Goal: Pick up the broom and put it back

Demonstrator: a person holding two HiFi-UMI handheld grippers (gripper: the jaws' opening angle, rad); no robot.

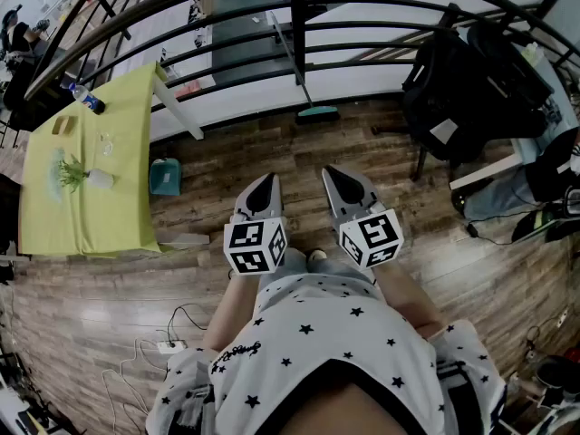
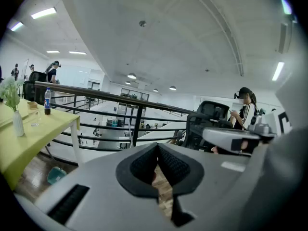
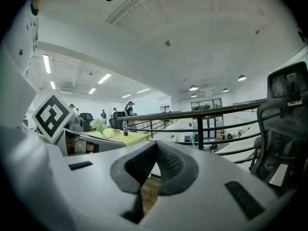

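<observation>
The broom (image 1: 311, 93) leans against the black railing (image 1: 227, 57) straight ahead, its teal head on the wood floor and its thin handle slanting up to the left. My left gripper (image 1: 265, 182) and right gripper (image 1: 334, 173) are side by side in front of my body, both short of the broom and pointing toward it. The jaws of my left gripper (image 2: 157, 146) are shut with nothing between them. Those of my right gripper (image 3: 155, 146) are likewise shut and hold nothing.
A yellow-green table (image 1: 54, 207) at the left carries a bottle (image 1: 87, 99) and a small vase of greenery (image 1: 89, 178). A teal dustpan (image 1: 165, 176) lies beside it. A black chair with a bag (image 1: 462, 84) stands at the right. Cables (image 1: 172, 338) trail on the floor.
</observation>
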